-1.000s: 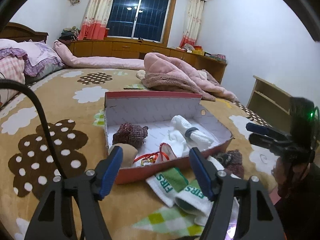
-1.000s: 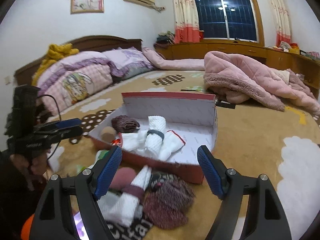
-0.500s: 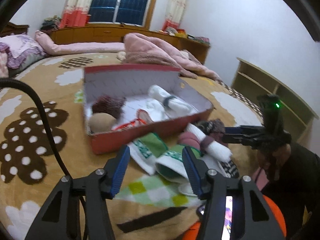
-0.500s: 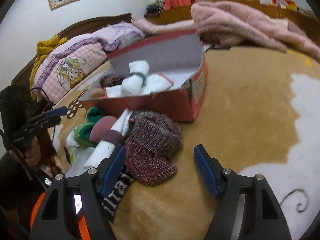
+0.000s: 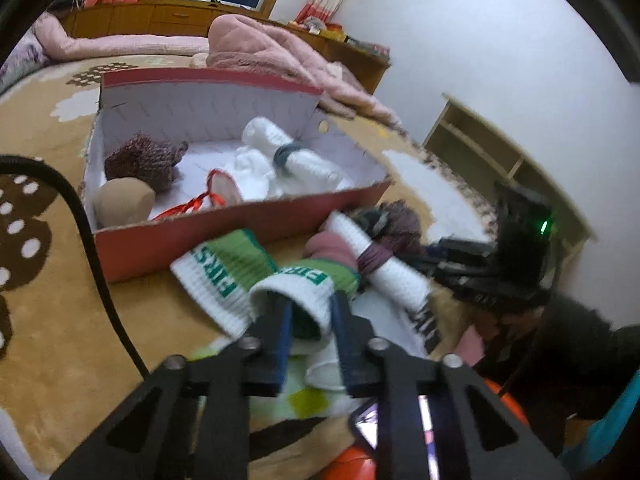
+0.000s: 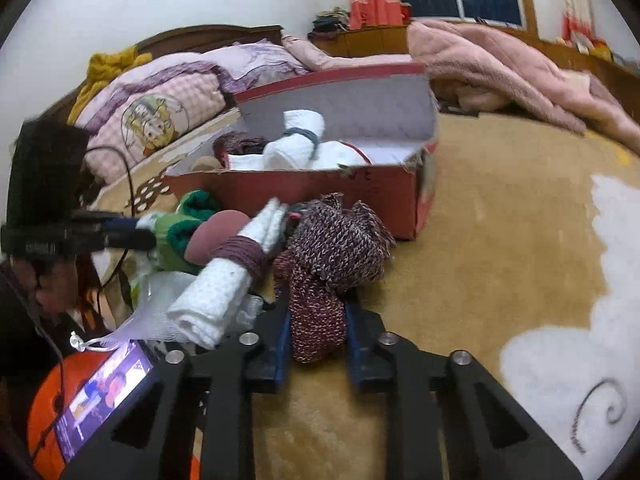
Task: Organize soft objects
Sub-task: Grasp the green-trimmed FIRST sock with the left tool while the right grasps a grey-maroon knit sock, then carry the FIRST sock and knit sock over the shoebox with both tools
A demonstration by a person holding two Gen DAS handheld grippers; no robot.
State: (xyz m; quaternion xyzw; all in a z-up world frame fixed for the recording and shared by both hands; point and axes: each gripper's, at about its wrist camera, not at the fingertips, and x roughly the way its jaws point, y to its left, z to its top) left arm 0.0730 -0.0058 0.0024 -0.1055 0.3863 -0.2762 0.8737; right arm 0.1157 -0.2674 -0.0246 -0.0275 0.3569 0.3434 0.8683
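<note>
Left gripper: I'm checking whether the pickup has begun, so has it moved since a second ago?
Yes. The left gripper dropped from level with the red box to the green-and-white sock before it, closing on its cuff.

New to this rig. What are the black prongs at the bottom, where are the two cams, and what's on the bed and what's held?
No robot here: a person holds a two-finger tool in each hand, with a fisheye camera on each looking along its fingers. The prongs are those fingers.

Left wrist view: the left tool is closed on a green-and-white sock.

Right wrist view: the right tool is closed on a maroon knit sock.

On the bed's brown blanket stands an open red box already holding rolled socks. More lie in front of it, including a white roll with a maroon band.
</note>
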